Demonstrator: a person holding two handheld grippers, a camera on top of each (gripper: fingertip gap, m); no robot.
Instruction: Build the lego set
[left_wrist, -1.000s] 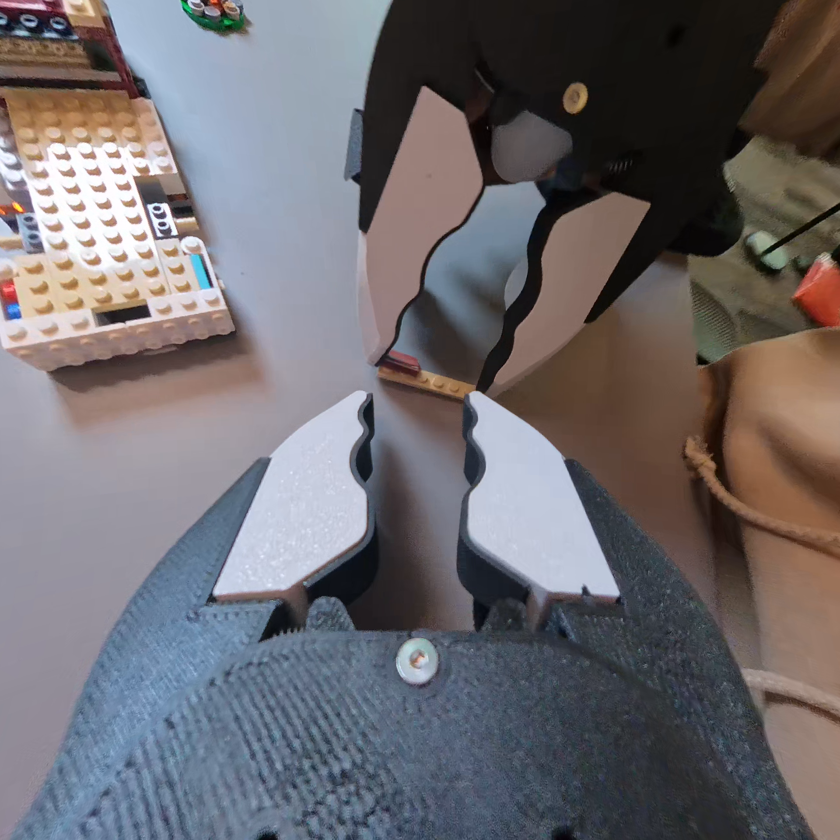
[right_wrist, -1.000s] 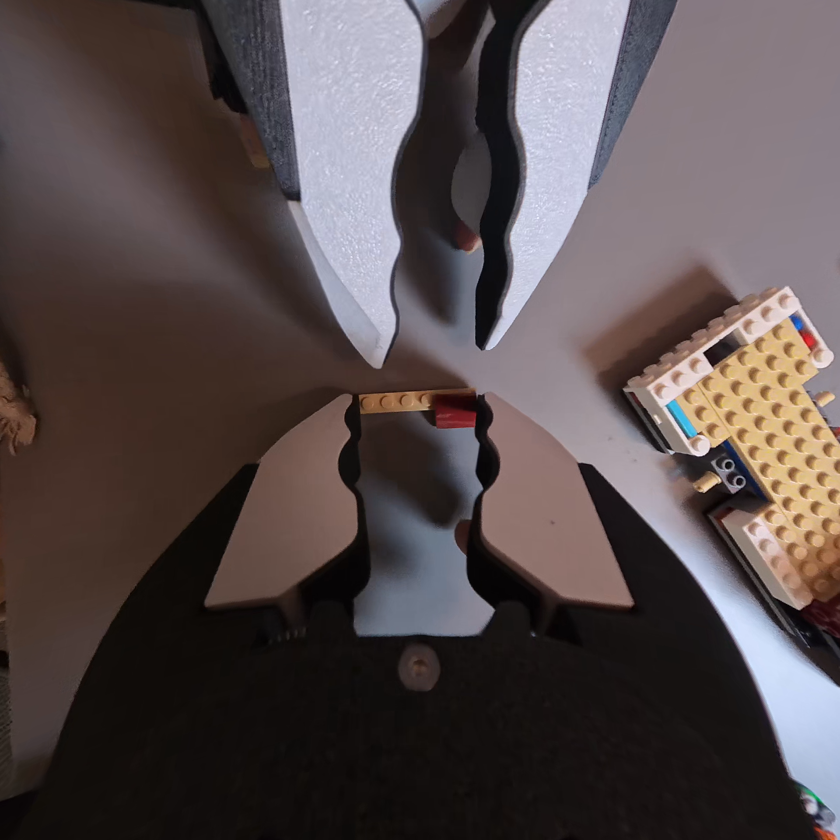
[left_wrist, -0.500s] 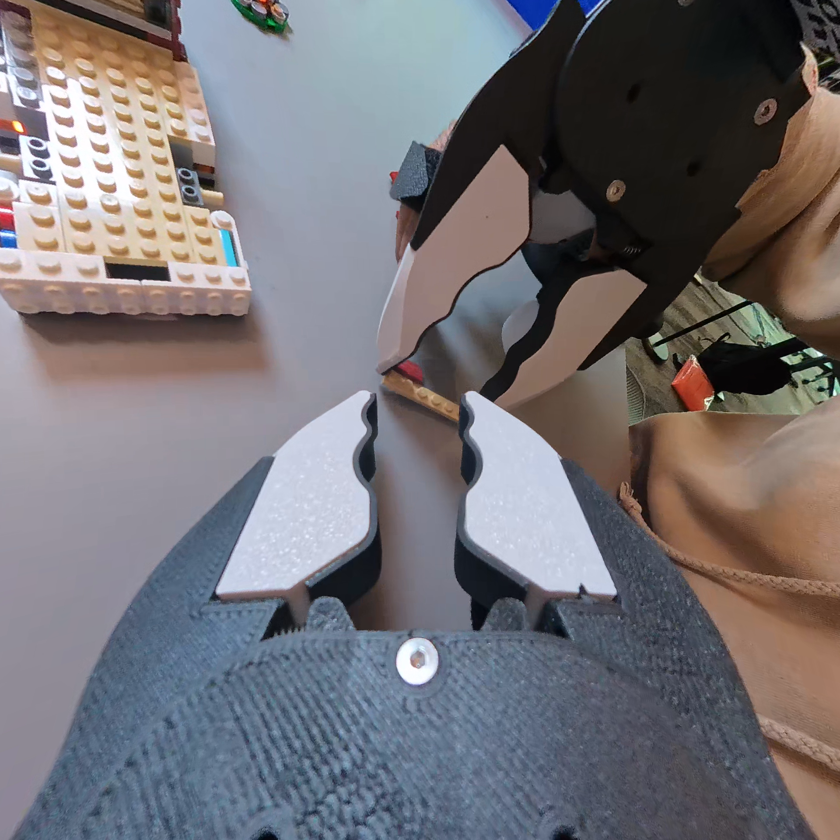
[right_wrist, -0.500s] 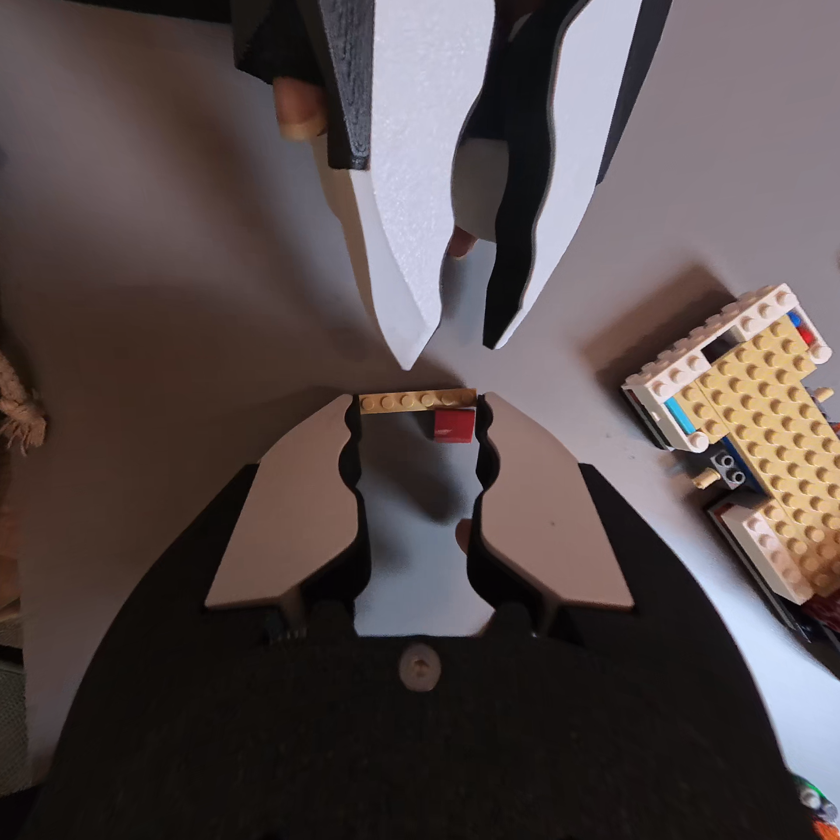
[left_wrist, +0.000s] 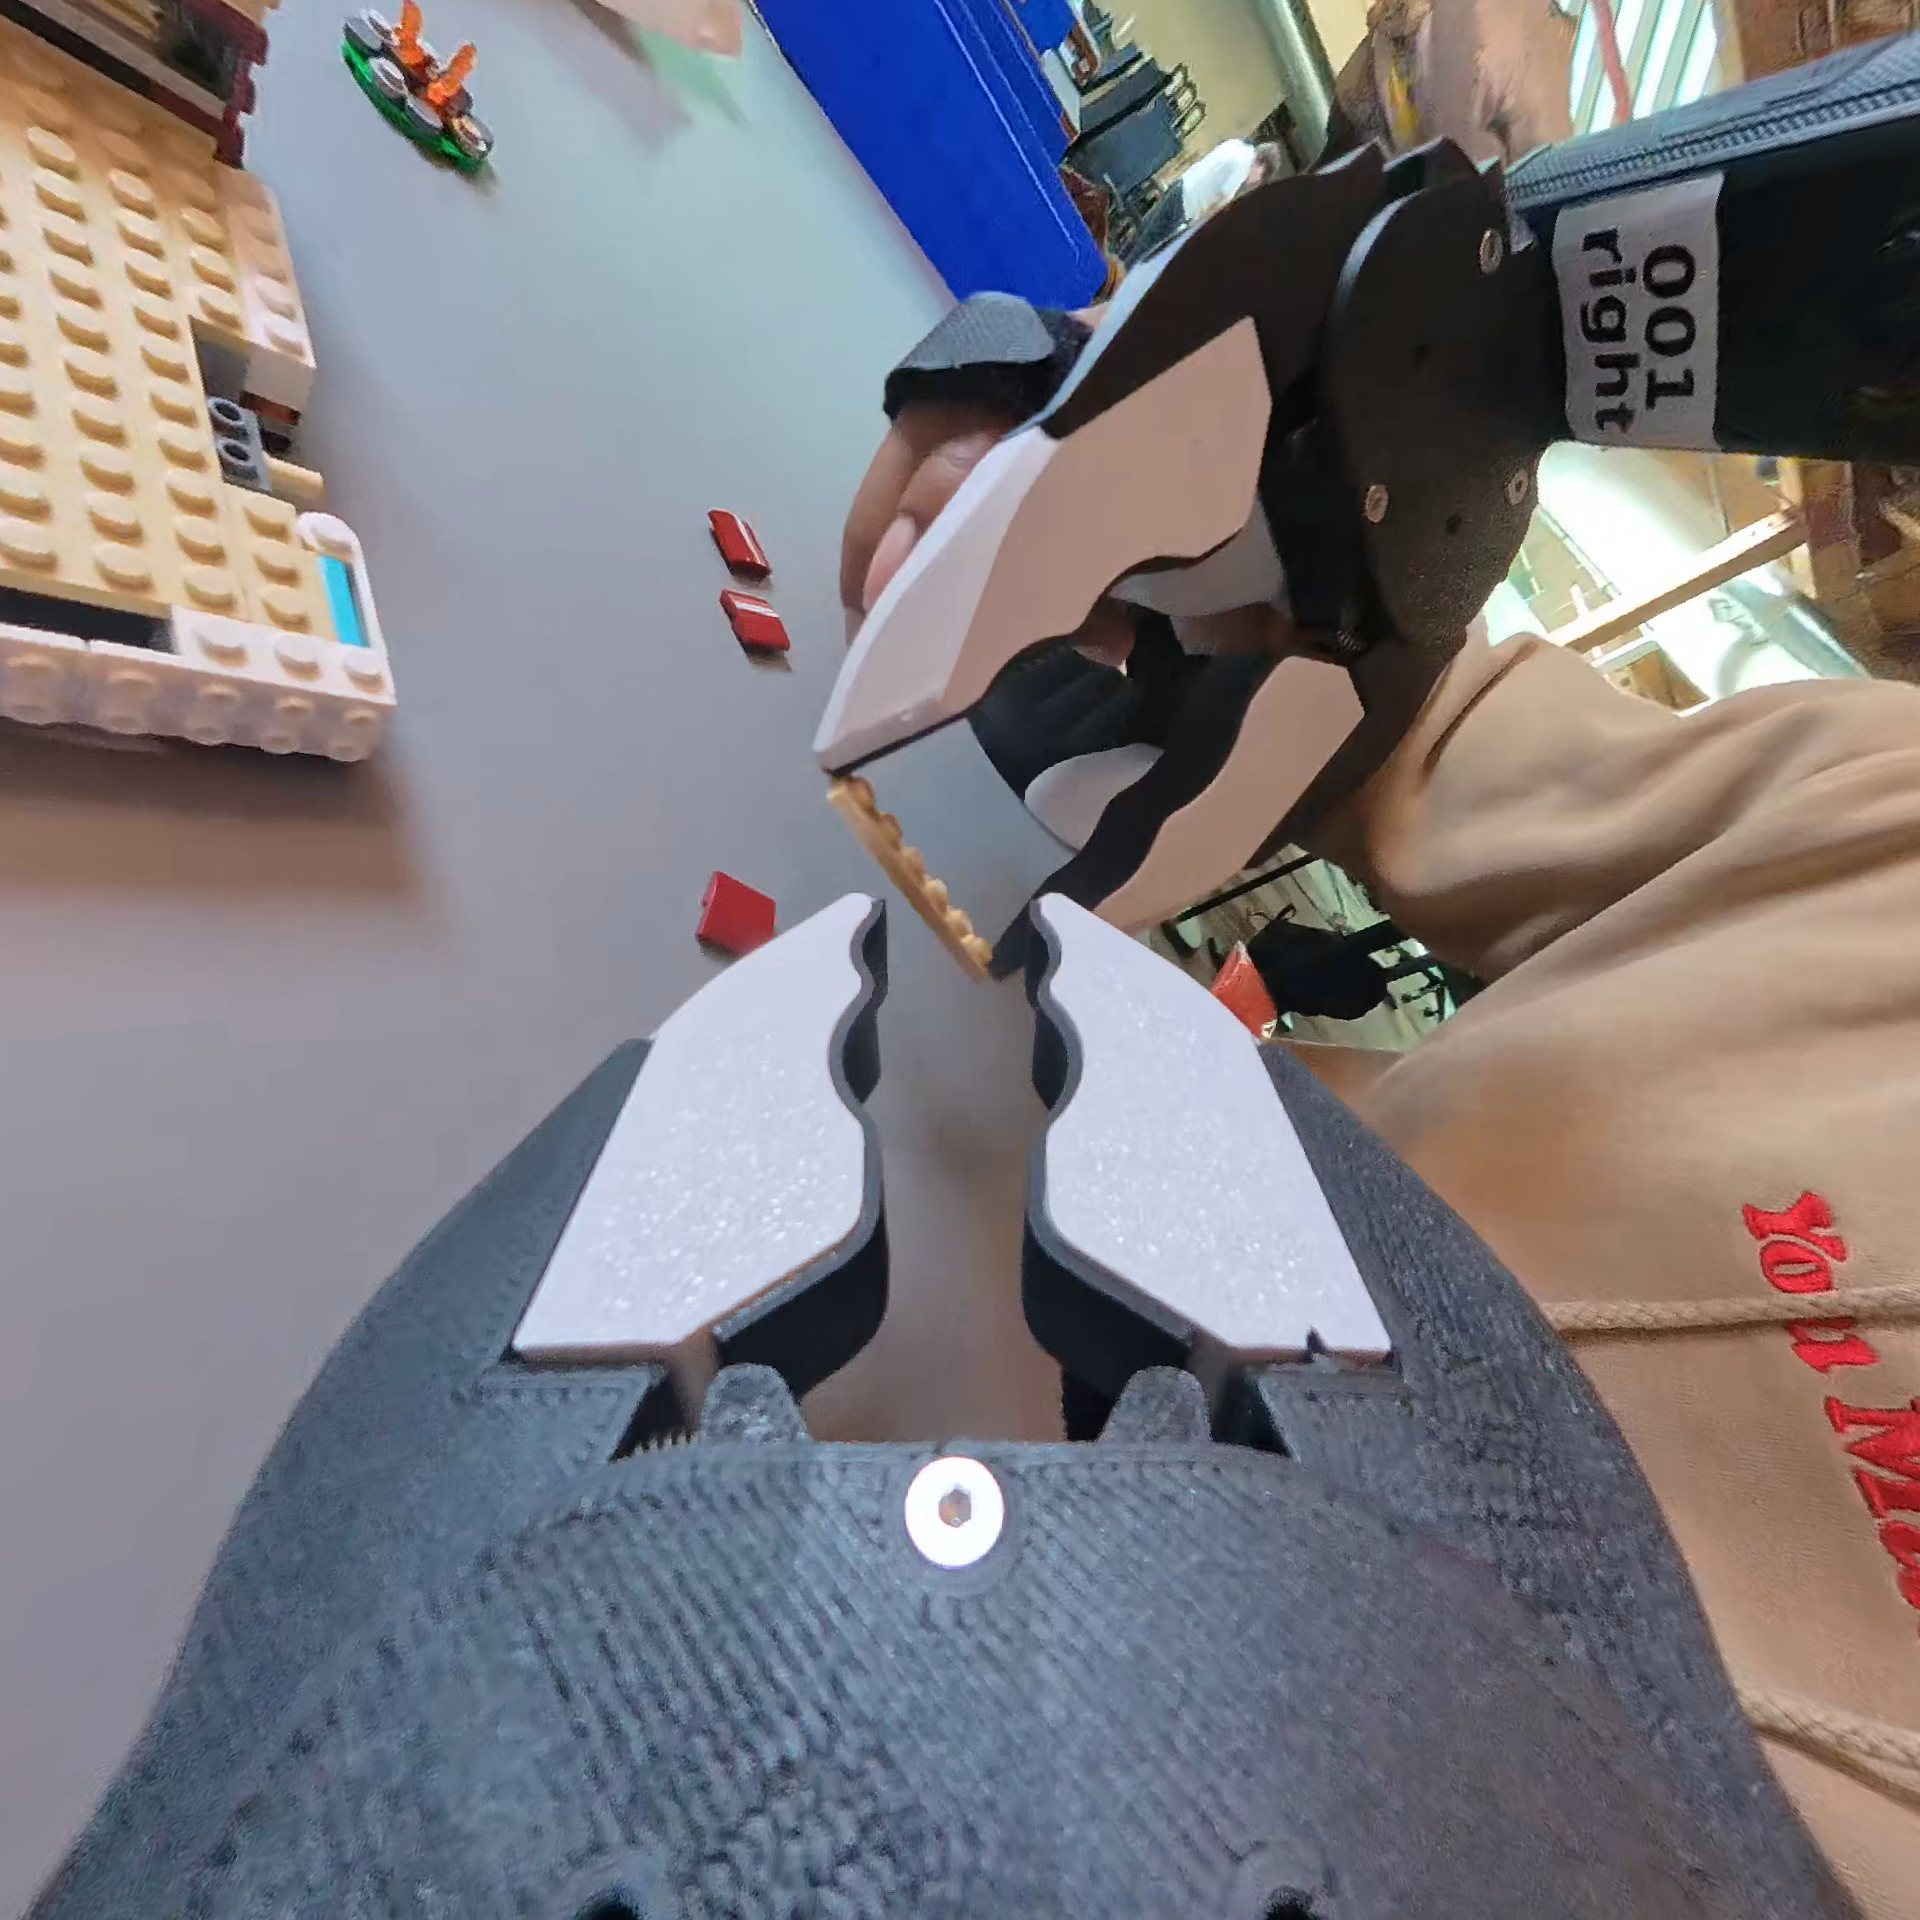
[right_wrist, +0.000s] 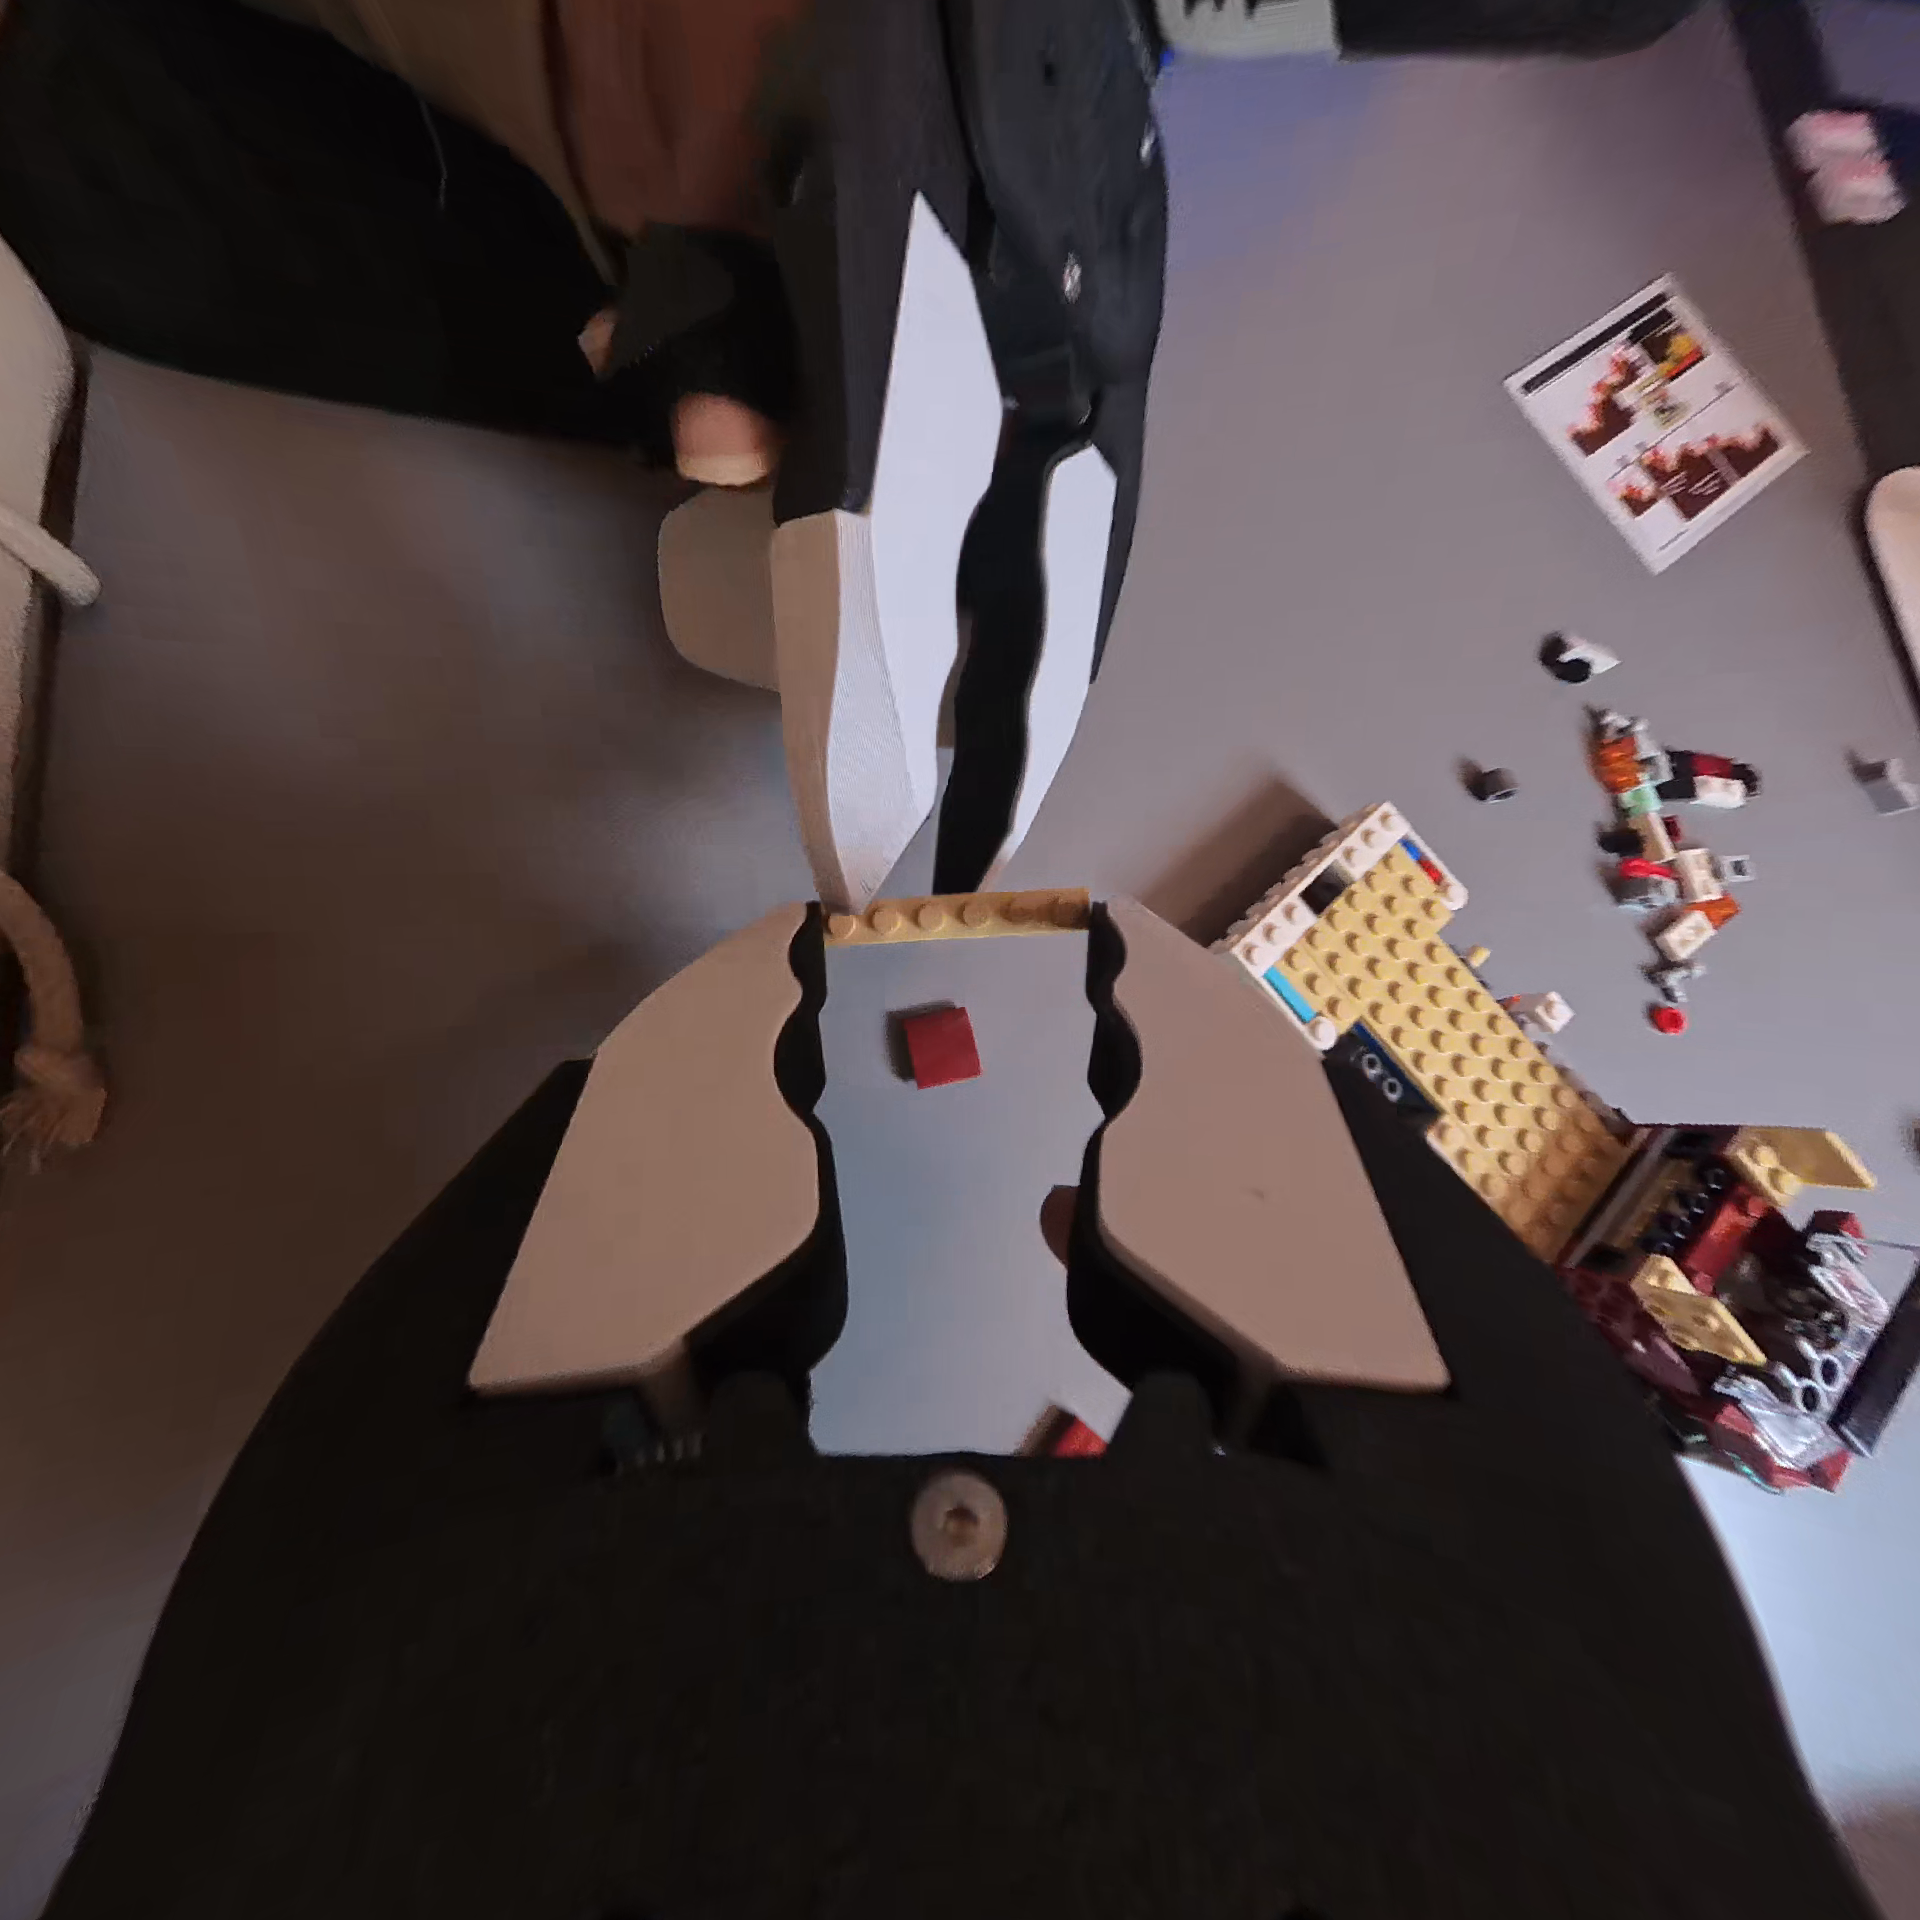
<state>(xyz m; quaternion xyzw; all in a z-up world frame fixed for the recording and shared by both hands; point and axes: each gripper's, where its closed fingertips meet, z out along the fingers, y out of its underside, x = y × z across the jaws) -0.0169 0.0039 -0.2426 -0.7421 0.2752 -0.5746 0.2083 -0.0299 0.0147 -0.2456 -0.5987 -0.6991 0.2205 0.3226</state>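
Observation:
My right gripper (right_wrist: 956, 935) is shut on a long tan studded plate (right_wrist: 956, 916), clamped end to end between its fingertips and held above the grey table (right_wrist: 364, 831). The plate also shows in the left wrist view (left_wrist: 906, 871), tilted between the right gripper's tips (left_wrist: 920, 868). A small red tile (right_wrist: 938, 1044) lies loose on the table under the plate, and it shows by my left finger too (left_wrist: 736, 912). My left gripper (left_wrist: 956, 914) is open and empty, its tips just short of the plate. In the right wrist view the left gripper (right_wrist: 899, 873) points down at the plate's left end.
A tan and white brick build (left_wrist: 125, 416) lies on the table to the left; it also shows in the right wrist view (right_wrist: 1434, 1018). Two more red tiles (left_wrist: 740, 542) lie beyond the plate. Loose small pieces (right_wrist: 1662, 831), an instruction sheet (right_wrist: 1652, 421) and a person's beige sweater (left_wrist: 1558, 1039) are nearby. My left and right fingertips are right by each other. It is some 5 cm from my left tips to the small red tile (right_wrist: 938, 1044). It is also in sight in the left wrist view (left_wrist: 738, 920).
The red tile has come off the tan plate's end and now lies on the table. My right gripper has lifted and tilted the plate. My left jaws have narrowed but stay open.

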